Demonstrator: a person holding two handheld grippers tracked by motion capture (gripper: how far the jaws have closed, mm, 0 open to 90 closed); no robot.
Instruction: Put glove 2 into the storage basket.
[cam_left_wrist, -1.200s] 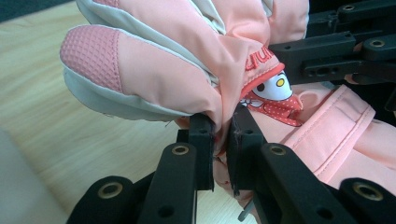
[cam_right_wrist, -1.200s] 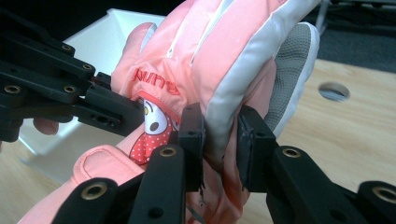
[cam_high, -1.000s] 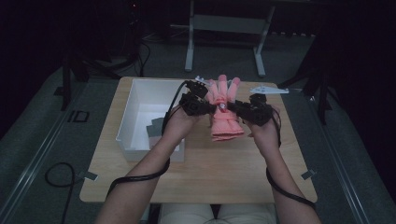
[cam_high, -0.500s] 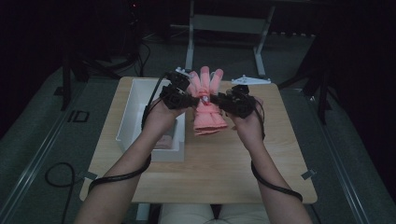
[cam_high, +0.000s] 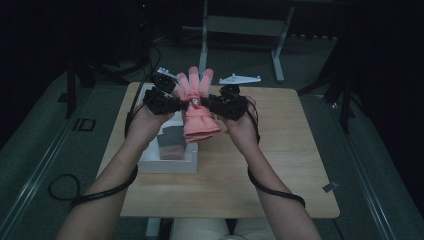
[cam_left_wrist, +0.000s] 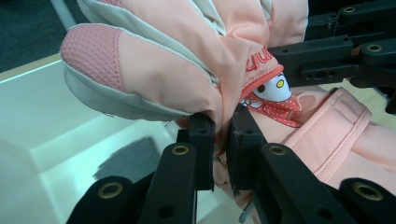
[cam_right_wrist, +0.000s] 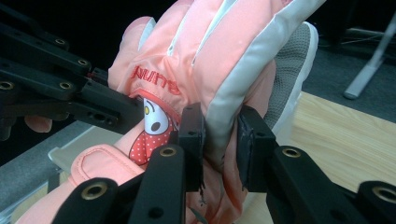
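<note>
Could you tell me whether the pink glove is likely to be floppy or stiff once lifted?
Probably floppy: the pink glove bunches where each gripper's fingers pinch it. Its padded cuff droops below, suggesting lightness. The smooth shell might slip.

In the high view, the left gripper (cam_high: 176, 104) and the right gripper (cam_high: 209, 103) hold a pink glove (cam_high: 198, 107) between them, above the far part of the wooden table (cam_high: 280, 165). The glove's fingers point away from the person and its cuff hangs toward them. Under the glove stands a white bin (cam_high: 167, 164), with a grey and pink cloth item (cam_high: 171, 142) inside it.
</note>
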